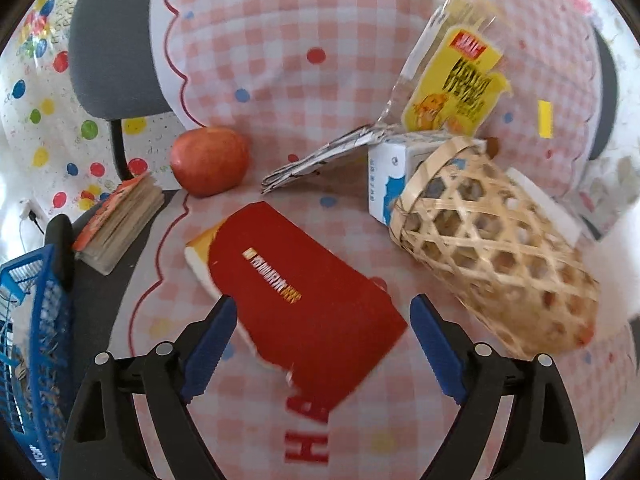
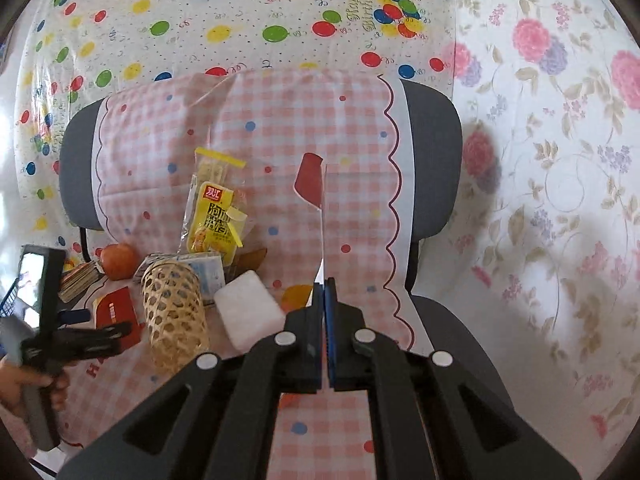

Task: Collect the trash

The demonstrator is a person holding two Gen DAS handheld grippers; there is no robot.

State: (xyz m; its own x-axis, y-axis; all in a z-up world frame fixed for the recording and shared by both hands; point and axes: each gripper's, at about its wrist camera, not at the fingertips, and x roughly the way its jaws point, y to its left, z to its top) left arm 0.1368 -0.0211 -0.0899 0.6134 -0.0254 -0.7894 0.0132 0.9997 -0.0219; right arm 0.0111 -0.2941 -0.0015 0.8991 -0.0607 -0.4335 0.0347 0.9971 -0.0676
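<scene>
Because the right gripper (image 2: 323,280) has its fingers clamped on only the edge of a thin red-and-white wrapper (image 2: 310,182), it could slip free, while the left gripper (image 1: 322,312), fingers apart, straddles the red packet (image 1: 304,300) on the counter (image 1: 280,80).

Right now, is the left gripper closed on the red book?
No, the left gripper is wide open, its blue pads either side of the red book.

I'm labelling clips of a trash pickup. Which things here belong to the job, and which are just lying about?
Job, likely: red paper scrap pinched in right gripper; yellow snack wrapper; folded newspaper; blue basket.
Lying about: apple; red book; woven basket.
</scene>
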